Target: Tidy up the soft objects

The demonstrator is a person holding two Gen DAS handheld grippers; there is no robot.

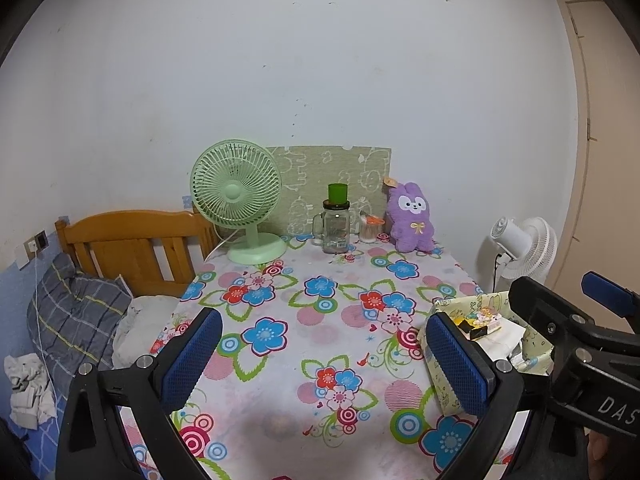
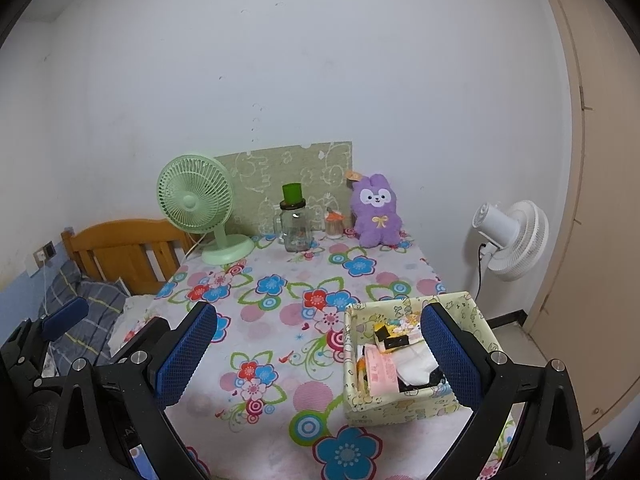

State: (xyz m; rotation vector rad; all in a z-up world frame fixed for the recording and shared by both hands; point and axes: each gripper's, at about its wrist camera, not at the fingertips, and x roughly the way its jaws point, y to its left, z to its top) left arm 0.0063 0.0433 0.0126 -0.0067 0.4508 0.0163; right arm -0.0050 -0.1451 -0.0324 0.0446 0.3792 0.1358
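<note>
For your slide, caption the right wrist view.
Open jaws hover over a floral table, storage box near, purple plush bunny at back.

The tablecloth's (image 2: 280,320) middle lies free; fan (image 2: 196,200), jar (image 2: 296,228), plush (image 2: 376,212) crowd the rear, box (image 2: 400,404) right.

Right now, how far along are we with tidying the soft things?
Looks done: small soft items, a white sock among them, already sit in the patterned box. In hand: nothing; the left gripper and right gripper both hover open and empty over the table. Possibly left: the purple plush bunny still stands at the back by the glass jar.
</note>
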